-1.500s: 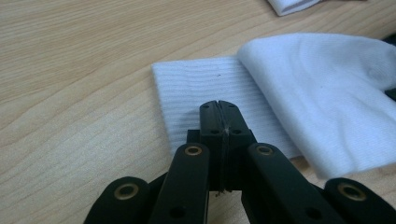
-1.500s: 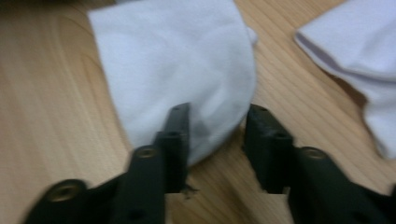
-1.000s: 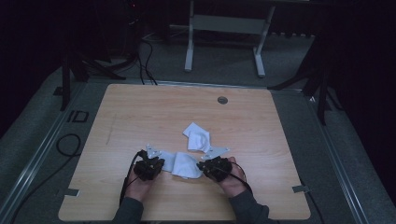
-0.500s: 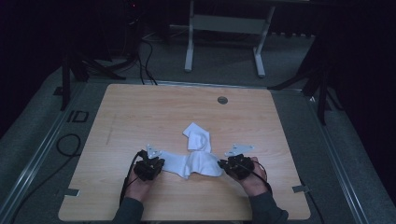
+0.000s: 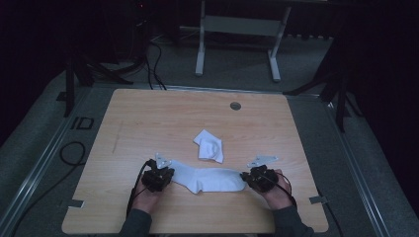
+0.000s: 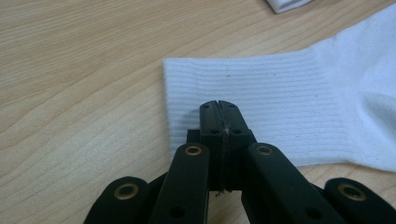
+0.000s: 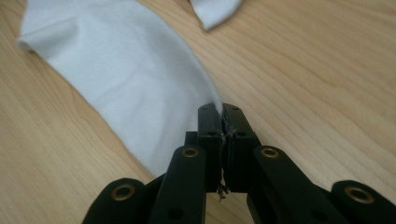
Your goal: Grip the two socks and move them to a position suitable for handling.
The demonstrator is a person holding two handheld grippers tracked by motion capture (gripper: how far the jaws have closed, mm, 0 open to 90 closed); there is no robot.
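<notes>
A dim room with grey carpet and a metal stand (image 5: 238, 29) surrounds the pale wooden table (image 5: 148, 118). On its near edge the left gripper (image 5: 159, 177) pinches the ribbed cuff of a white sock (image 5: 210, 178), and the right gripper (image 5: 257, 178) pinches its toe, stretching it flat between them. A folded sock (image 5: 209, 146) lies just beyond; "ID" (image 5: 82, 123) is marked beside the table.

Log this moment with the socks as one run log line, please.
left gripper: shut on stretched sock cuff | right gripper: shut on toe end | sock flat on table | folded sock apart behind

"ID" on floor (image 5: 81, 123) left of table (image 5: 148, 113)
</notes>
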